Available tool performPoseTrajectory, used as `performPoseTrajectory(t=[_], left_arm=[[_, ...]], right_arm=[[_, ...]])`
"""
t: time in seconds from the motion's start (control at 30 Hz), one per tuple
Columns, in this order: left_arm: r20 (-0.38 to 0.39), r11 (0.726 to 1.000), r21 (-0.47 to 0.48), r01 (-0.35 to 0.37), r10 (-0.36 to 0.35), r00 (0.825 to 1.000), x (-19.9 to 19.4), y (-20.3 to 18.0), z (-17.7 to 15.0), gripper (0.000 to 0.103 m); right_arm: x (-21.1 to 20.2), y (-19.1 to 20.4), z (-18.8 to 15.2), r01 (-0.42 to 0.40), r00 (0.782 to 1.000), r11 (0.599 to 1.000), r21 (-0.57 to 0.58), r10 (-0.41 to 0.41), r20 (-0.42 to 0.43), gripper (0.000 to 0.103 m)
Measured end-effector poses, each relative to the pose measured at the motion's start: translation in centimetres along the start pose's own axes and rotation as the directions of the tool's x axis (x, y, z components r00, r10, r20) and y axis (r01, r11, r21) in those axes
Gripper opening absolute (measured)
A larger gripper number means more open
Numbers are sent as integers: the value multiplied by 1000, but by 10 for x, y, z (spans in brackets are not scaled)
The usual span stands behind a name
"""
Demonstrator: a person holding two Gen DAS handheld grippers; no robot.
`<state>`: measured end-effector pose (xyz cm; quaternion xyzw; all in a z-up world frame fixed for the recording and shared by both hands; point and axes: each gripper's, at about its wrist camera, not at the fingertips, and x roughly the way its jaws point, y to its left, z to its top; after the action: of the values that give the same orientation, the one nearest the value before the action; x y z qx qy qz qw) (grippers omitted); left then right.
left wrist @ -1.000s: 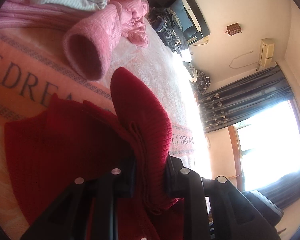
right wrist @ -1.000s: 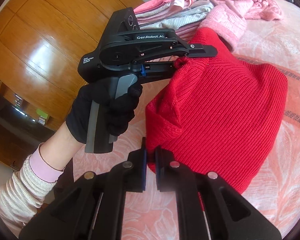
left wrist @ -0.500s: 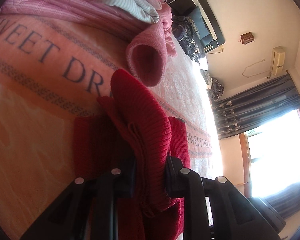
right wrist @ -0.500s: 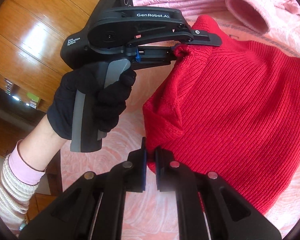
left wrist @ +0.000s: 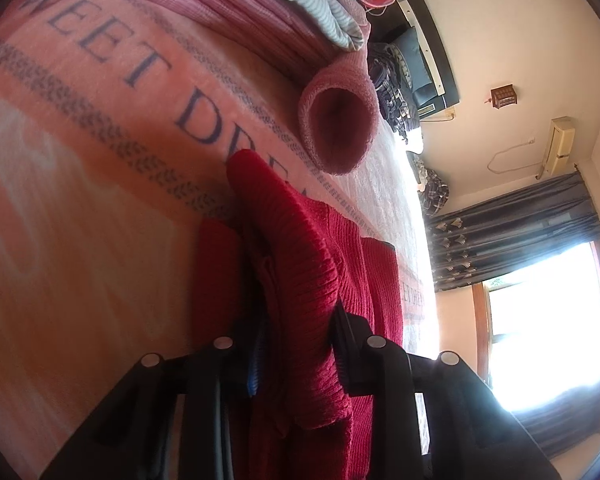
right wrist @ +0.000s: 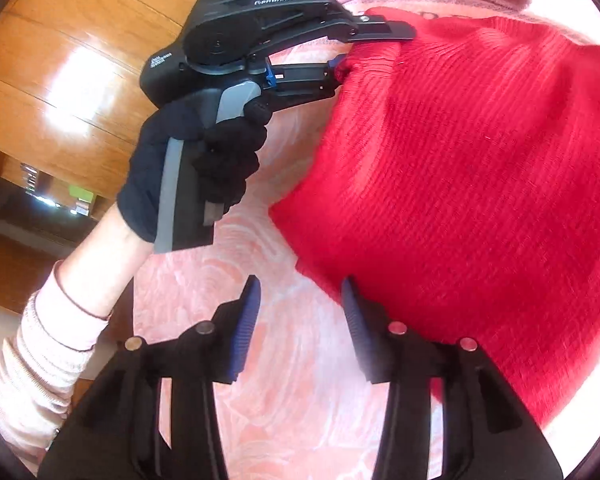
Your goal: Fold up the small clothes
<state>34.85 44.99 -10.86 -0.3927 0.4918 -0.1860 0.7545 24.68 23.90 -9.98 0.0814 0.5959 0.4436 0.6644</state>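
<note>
A red ribbed knit garment (right wrist: pixel 468 184) lies folded on the pink blanket (right wrist: pixel 308 360). My left gripper (left wrist: pixel 296 336) is shut on a bunched corner of the red garment (left wrist: pixel 300 264); the right wrist view shows that same left gripper (right wrist: pixel 356 46) pinching the garment's far corner, held by a black-gloved hand (right wrist: pixel 196 160). My right gripper (right wrist: pixel 300 312) stands open just off the garment's near corner, its blue pads bare; the right pad's tip touches the cloth edge.
A pink knit sleeve cuff (left wrist: pixel 336 132) lies just beyond the red garment. A stack of folded pink and striped clothes (left wrist: pixel 300 8) sits further back. Wooden panelling (right wrist: pixel 60 60) stands left of the bed; a curtained window (left wrist: pixel 540 320) is at the right.
My right gripper has opened and let go of the garment's near corner, which now lies flat on the blanket. The left gripper has lowered its corner toward the blanket, still holding it.
</note>
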Motion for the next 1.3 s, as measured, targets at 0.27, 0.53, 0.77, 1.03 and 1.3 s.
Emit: performPoseTrajectory(t=[0.27,0.53,0.77,1.03,1.3], left_arm=[[40,998,-62,-18,21,999,-2,10,3,29],[23,997,-50,-56,58,998,0,4,-12,20],[20,995,-13,-101,101,995,6,6,-30,19],[40,983,22,-180,179,983,-34,-17,-60,25],[51,958,111,-265,260,964,-66,-40,-127,31]], right_arm=[[-88,-67,-60,209,956,941,264,-254,148,65],[-57,-92,-36,145,982,941,307,-174,68,25],[-61,-103,-38,160,982,931,329,-184,46,14],[-84,-93,-49,177,971,940,291,-214,103,40],[-88,-84,-61,147,975,944,295,-188,117,54]])
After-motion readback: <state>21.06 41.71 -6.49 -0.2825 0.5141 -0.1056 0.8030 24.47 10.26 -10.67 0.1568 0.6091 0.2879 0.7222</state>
